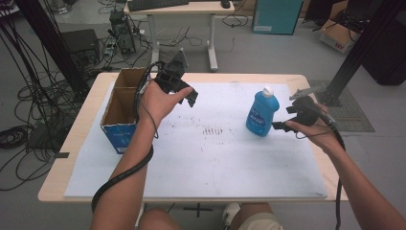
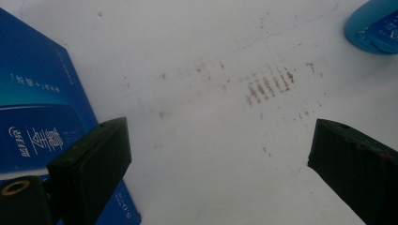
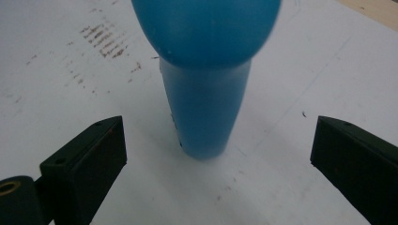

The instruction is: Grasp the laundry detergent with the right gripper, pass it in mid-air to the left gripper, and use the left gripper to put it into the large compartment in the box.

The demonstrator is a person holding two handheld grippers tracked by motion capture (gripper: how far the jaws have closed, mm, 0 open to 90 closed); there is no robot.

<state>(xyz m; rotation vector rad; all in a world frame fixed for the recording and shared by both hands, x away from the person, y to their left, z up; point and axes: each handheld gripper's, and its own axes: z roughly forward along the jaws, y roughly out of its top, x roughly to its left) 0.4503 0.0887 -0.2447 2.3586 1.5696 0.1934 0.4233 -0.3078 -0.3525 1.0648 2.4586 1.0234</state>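
Right gripper, jaws spread wide, nothing held: centre them on the upright blue bottle at frame centre-right, then close squarely.

Both grippers were chunky matte black things. The left gripper had a grey three-cornered plate on top and a thick black cable trailing off it. The right gripper had the same plate and cable. Jaw pads were blocky, with a brass-coloured ring at the base. Forearms were bare, light shorts.
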